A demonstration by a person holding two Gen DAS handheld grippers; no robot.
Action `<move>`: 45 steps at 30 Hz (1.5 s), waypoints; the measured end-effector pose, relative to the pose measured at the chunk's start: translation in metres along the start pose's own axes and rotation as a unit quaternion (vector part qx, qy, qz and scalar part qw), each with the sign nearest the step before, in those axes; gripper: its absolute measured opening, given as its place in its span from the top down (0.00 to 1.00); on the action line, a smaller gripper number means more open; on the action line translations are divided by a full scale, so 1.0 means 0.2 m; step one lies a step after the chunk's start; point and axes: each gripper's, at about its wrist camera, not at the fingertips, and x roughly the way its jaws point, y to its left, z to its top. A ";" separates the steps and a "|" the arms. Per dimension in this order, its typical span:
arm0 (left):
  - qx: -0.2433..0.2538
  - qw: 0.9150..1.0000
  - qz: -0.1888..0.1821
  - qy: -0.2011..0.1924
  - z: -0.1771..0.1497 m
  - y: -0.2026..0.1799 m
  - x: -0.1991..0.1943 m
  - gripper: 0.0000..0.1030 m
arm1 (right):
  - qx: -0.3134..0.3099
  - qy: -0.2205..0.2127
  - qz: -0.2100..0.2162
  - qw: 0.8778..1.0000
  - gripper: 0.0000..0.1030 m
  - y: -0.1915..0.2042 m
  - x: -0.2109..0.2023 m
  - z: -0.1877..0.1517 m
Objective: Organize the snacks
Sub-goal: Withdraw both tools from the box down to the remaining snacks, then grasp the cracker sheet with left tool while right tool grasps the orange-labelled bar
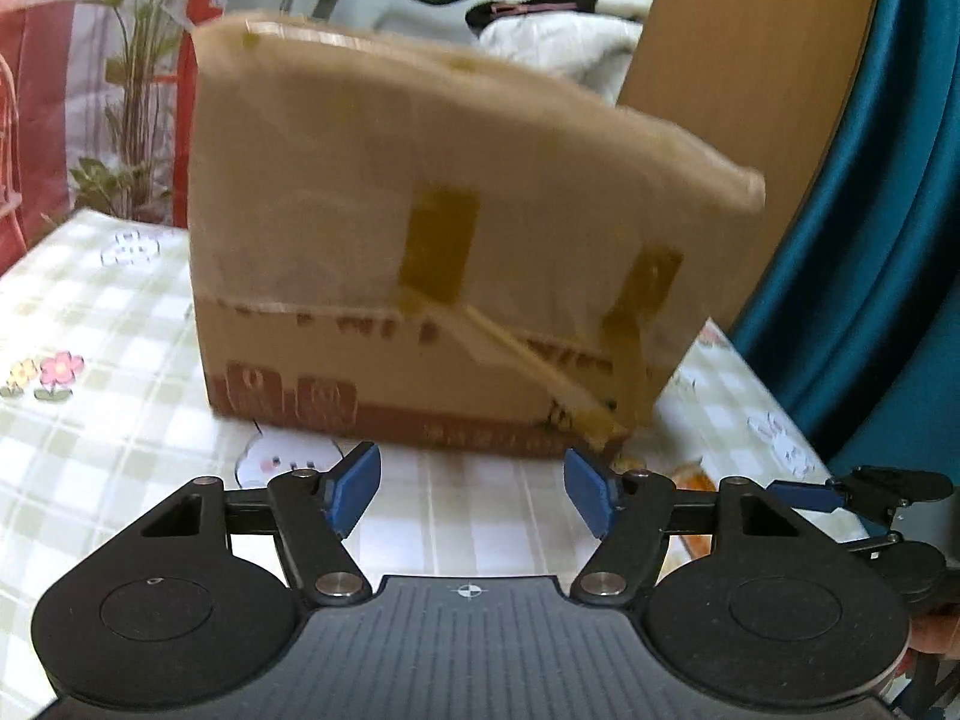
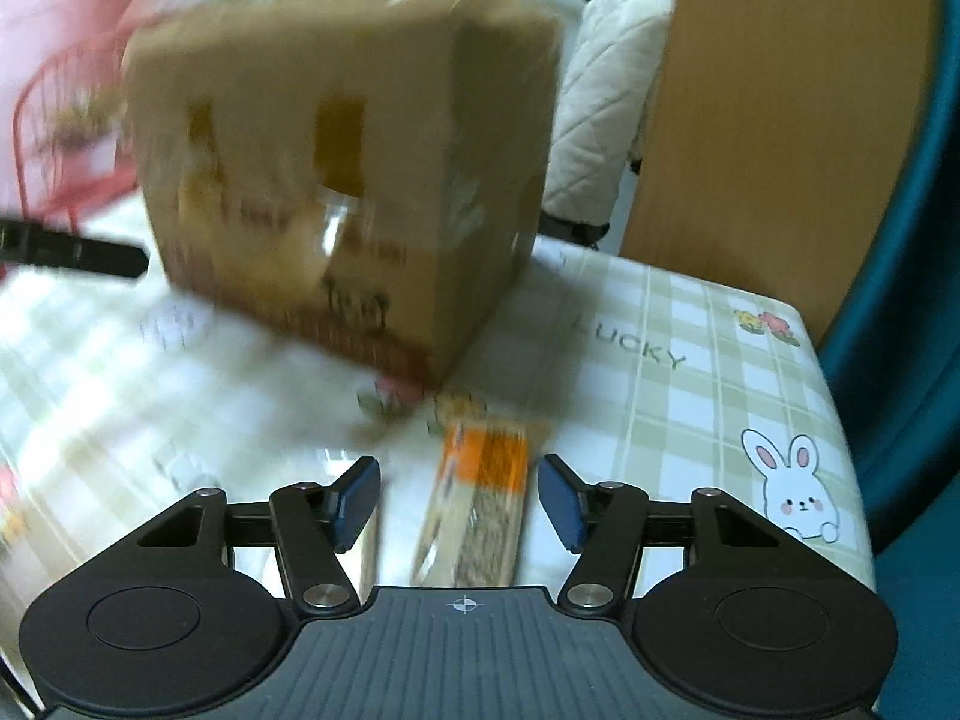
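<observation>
Right hand-held gripper (image 2: 459,498) parted, straddling snack packet (image 2: 480,504) | left hand-held gripper (image 1: 472,495) parted, empty

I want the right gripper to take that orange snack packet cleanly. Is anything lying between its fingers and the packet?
Nothing visible does. The orange snack packet lies on the tablecloth between the open pads of the right gripper. The cardboard box stands beyond it.
</observation>
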 end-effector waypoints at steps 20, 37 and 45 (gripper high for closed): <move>0.012 0.998 -0.030 0.056 -0.17 -0.05 0.10 0.33 | 0.008 0.056 0.003 0.998 0.41 0.04 0.13 -0.11; -0.017 0.996 -0.028 0.079 -0.26 0.05 0.14 0.35 | 0.002 0.035 0.047 0.998 0.39 0.32 0.18 -0.05; -0.025 0.996 -0.019 0.087 -0.30 0.12 0.13 0.35 | -0.011 0.012 0.070 0.997 0.40 0.46 0.18 -0.04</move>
